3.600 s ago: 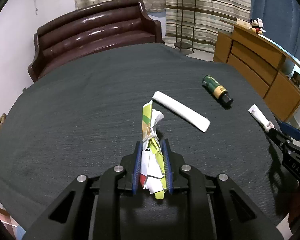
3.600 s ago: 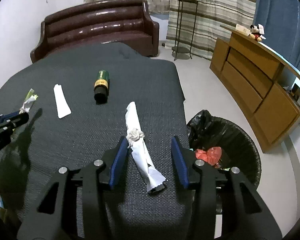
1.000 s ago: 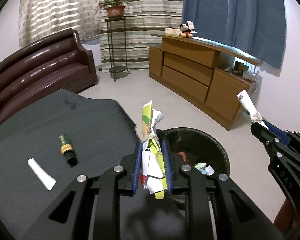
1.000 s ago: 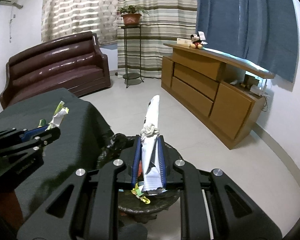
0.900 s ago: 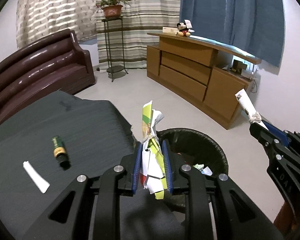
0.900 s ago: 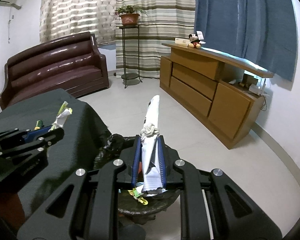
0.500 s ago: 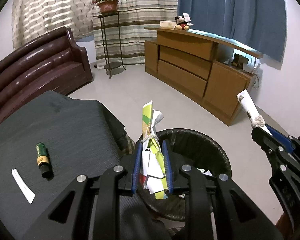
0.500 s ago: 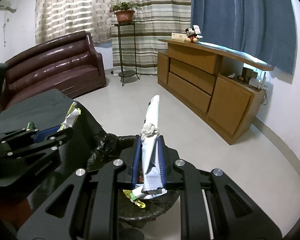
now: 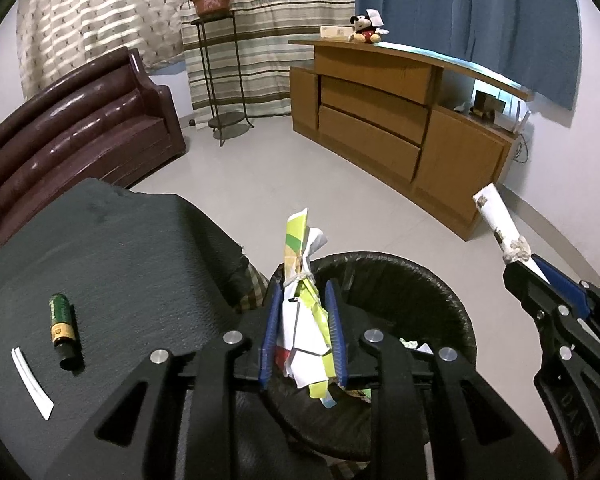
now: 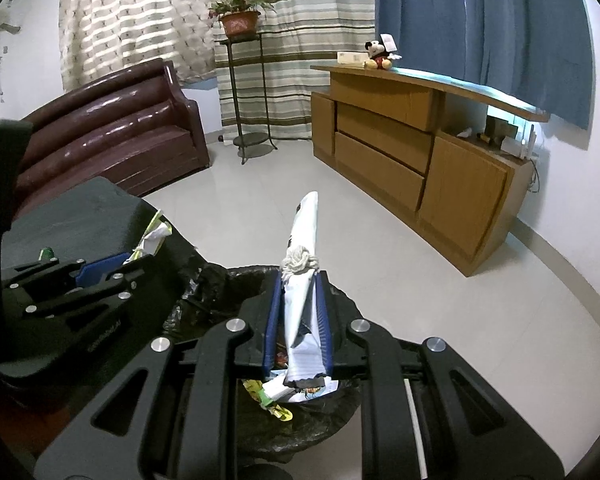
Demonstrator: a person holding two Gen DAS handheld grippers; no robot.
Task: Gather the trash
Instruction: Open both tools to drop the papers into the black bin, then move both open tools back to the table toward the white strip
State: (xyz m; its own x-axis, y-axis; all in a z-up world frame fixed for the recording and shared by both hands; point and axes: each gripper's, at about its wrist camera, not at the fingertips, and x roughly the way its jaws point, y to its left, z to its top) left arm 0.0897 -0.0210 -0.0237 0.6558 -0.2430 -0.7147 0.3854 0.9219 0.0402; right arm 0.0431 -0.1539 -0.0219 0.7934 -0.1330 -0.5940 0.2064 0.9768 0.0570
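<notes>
My left gripper (image 9: 303,286) is shut on a crumpled green, yellow and white wrapper (image 9: 302,308) tied with string, held over the near rim of the black-lined trash bin (image 9: 432,300). My right gripper (image 10: 298,276) is shut on a white rolled wrapper (image 10: 302,272) with a knotted string, also above the trash bin (image 10: 216,280), which has litter inside. In the left wrist view the right gripper (image 9: 524,266) shows at the right with its white wrapper (image 9: 496,216). The left gripper (image 10: 140,254) appears at the left of the right wrist view. A green bottle (image 9: 62,324) and a white strip (image 9: 32,384) lie on the dark table (image 9: 120,248).
A brown sofa (image 9: 68,128) stands behind the table. A wooden sideboard (image 9: 400,120) with a toy on top runs along the right wall, and a plant stand (image 9: 220,80) is by the striped curtains. Pale tiled floor (image 10: 440,300) surrounds the bin.
Both grippers swung from the table to the bin, then sank closer over it during the last second. Each keeps hold of its wrapper.
</notes>
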